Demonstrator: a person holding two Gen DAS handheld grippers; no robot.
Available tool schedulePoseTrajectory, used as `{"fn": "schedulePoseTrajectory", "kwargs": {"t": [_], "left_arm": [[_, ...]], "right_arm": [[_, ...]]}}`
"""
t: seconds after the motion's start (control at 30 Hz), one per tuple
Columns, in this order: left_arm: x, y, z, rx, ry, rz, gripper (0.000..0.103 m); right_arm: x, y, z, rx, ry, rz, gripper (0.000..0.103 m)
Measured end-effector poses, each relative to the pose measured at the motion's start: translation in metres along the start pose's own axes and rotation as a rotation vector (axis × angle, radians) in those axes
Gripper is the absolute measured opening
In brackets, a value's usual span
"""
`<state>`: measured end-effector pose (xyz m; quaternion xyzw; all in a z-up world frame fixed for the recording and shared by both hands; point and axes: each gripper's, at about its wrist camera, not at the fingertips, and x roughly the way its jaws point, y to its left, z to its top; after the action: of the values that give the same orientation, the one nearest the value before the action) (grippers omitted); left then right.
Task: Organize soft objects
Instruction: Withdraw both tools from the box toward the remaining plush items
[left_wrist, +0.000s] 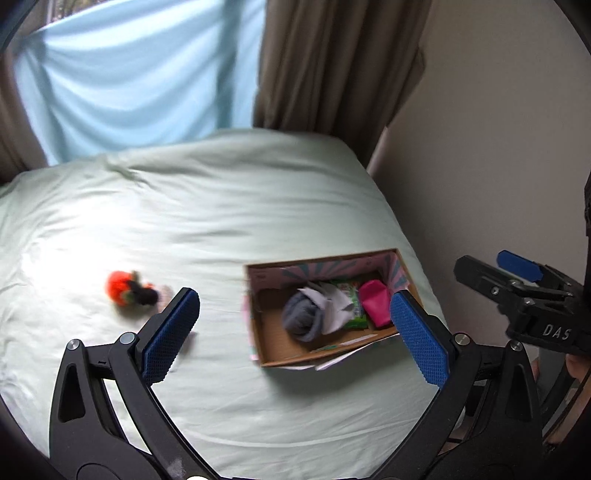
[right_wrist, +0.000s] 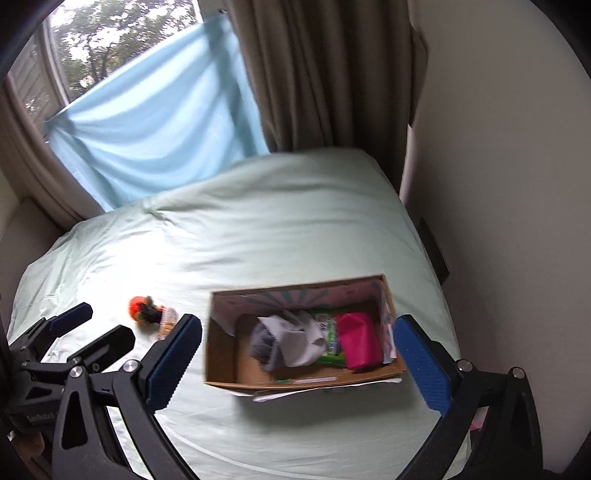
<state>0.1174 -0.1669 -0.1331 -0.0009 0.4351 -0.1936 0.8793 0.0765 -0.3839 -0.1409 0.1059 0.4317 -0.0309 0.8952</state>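
- Left gripper (left_wrist: 295, 325): jaws spread wide, nothing between them, held above the bed (left_wrist: 229, 206) w/ the box (left_wrist: 266, 332) framed between its 2 blue pads.
- Right gripper (right_wrist: 297, 350): also spread wide, nothing held, above the box.
- Box: open cardboard, patterned inner walls, on the pale green sheet. Inside: grey sock roll (left_wrist: 301, 317), white cloth (left_wrist: 336, 304), green packet (left_wrist: 356, 319), pink item (left_wrist: 375, 302) at the box's right end.
- Orange-and-black plush toy (left_wrist: 129, 290): on the sheet, left of the box, well apart; blurred.
- Beyond the box: blue cloth (right_wrist: 147, 122) over window, brown curtain (right_wrist: 314, 74).
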Motion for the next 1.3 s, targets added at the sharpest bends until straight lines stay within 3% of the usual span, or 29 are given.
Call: {"fn": "schedulePoseTrajectory", "kwargs": {"t": [0.27,0.6,0.97,1.13,1.3], "left_arm": [[-0.079,0.073,-0.016,-0.027,-0.073,0.069,0.103],[-0.127,0.167,-0.055,-0.048,-0.085,0.100,0.103],[-0.115,0.238,-0.062,-0.010,-0.064,0.069,0.103],[-0.084,0.257,-0.057,0.048,-0.056,0.042,0.103],[-0.027,0.271,-0.060,0.150,-0.031,0.020,0.102]], "right_arm": [[-0.041,0.078,-0.013,-0.072,-0.081,0.000,0.103],[-0.055,0.158,-0.047,-0.085,-0.096,0.020,0.103],[-0.034,0.229,-0.063,-0.061,-0.100,0.006,0.103],[-0.007,0.251,-0.070,-0.067,-0.094,-0.011,0.103],[0.037,0.262,-0.082,-0.057,-0.081,-0.039,0.103]]}}
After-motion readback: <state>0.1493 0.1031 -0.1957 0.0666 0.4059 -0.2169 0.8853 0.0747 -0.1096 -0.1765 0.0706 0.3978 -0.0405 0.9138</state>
